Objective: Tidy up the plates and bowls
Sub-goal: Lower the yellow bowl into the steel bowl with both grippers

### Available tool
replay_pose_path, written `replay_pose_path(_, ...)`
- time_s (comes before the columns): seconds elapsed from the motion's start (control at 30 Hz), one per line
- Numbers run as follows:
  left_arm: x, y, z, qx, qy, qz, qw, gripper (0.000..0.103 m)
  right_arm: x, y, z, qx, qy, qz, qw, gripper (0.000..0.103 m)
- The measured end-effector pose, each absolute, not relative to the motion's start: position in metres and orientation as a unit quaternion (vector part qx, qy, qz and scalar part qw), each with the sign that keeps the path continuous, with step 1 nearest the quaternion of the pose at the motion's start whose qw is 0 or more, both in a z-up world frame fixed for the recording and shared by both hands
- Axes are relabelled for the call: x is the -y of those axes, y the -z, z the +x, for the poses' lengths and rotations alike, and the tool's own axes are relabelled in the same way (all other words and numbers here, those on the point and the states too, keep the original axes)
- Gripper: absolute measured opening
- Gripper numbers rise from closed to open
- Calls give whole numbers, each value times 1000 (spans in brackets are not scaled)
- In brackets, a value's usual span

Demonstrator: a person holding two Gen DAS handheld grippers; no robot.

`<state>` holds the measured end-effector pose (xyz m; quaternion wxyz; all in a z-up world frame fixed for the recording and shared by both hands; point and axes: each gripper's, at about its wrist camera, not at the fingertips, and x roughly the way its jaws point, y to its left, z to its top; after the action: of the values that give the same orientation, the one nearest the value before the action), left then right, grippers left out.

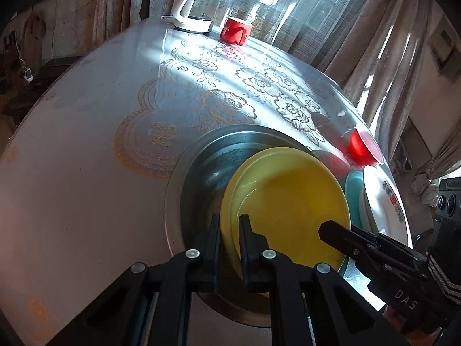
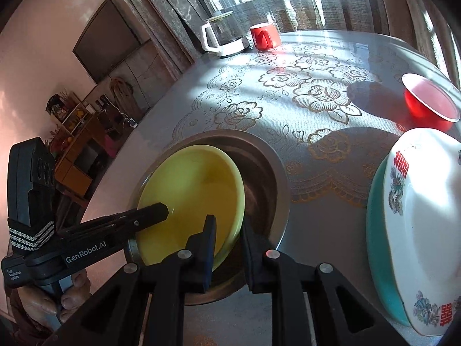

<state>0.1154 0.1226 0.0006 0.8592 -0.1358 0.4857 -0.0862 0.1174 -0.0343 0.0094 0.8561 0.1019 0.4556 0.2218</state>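
A yellow plate (image 1: 288, 201) (image 2: 190, 199) is held tilted over a round steel basin (image 1: 201, 173) (image 2: 268, 173) on the table. My left gripper (image 1: 229, 230) is shut on the plate's left rim; in the right wrist view one of its fingers (image 2: 149, 212) lies over the plate. My right gripper (image 2: 227, 230) is shut on the plate's right rim; one of its fingers (image 1: 340, 235) shows in the left wrist view. A white patterned plate (image 2: 426, 225) (image 1: 383, 201) lies on a teal plate (image 2: 377, 230) (image 1: 353, 190) to the right. A red bowl (image 2: 429, 103) (image 1: 363, 147) stands behind them.
The table has a floral lace cloth (image 2: 302, 92) under glass. A red mug (image 1: 234, 30) (image 2: 263, 36) and a white-handled glass kettle (image 1: 196, 8) (image 2: 222, 33) stand at the far edge by the curtains. A shelf and TV (image 2: 109, 34) are to the left.
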Motion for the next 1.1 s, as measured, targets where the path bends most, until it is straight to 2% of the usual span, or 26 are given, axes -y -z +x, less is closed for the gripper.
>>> replay_pose_path(0.43, -121, -1, 114, -483, 68, -116, 865, 12, 23, -10, 119, -438, -207, 46, 874, 20)
replay_pose_path(1.1, -111, -2, 108, -473, 50, -80, 876, 12, 20, -10, 115, -428, -194, 28, 882, 20)
